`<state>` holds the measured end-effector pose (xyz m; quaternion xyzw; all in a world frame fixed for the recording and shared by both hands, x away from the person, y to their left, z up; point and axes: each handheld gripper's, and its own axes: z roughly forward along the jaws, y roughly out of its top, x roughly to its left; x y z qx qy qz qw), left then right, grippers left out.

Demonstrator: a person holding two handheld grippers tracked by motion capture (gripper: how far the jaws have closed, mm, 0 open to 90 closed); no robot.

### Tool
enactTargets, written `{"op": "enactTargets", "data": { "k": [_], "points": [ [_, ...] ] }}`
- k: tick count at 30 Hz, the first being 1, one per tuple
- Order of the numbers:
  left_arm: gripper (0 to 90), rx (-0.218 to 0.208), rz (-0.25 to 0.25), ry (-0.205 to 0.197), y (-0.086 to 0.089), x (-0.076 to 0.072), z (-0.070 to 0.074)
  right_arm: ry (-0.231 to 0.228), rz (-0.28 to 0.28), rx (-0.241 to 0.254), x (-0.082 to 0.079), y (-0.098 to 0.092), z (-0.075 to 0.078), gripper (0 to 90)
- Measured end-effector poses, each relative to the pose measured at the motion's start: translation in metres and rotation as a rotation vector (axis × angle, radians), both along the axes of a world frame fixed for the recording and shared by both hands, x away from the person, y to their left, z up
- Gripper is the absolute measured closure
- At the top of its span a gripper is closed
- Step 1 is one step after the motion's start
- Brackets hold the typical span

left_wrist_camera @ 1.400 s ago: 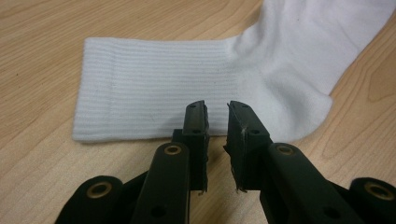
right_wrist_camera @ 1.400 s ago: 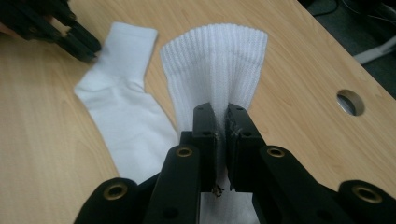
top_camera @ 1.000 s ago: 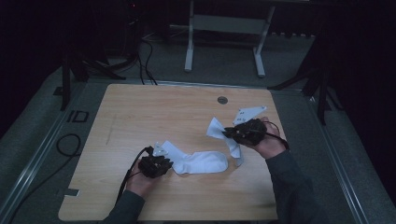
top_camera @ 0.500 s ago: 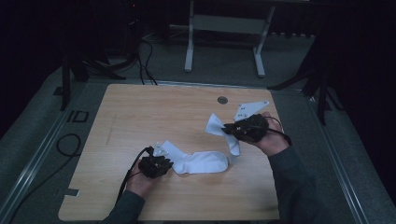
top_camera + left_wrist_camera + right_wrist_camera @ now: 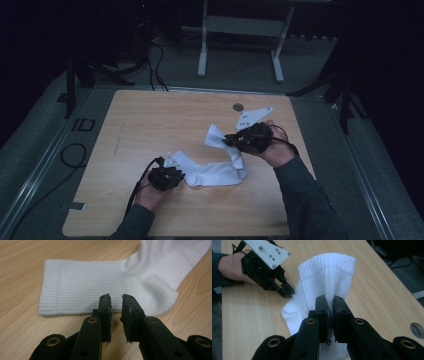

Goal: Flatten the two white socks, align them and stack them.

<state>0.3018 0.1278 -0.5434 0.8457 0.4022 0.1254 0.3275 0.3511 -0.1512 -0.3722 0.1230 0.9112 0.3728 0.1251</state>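
Since a second ago the right gripper (image 5: 235, 141) has lifted its end of the white sock (image 5: 220, 172) a little higher and drawn it toward the desk's (image 5: 150, 120) far right, while the left gripper (image 5: 177, 176) has stayed put. The sock is ribbed at the cuff and smooth at the foot; one end lies flat on the desk, the other rises, pinched between the right gripper's closed fingers (image 5: 322, 312). The left gripper's fingers (image 5: 105, 307) stand slightly apart, just beside the flat cuff's edge, holding nothing.
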Motion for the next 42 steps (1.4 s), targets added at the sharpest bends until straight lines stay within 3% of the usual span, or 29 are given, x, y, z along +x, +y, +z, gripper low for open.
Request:
{"op": "enactTargets", "data": {
  "k": [20, 42],
  "points": [
    [77.7, -0.015, 0.034, -0.012, 0.012, 0.0, 0.005, 0.075, 0.026, 0.017, 0.006, 0.05, -0.056, 83.1],
    [77.7, -0.013, 0.049, -0.025, 0.016, 0.0, 0.007, 0.109, -0.002, 0.006, 0.016, 0.076, -0.095, 83.0]
  ]
}}
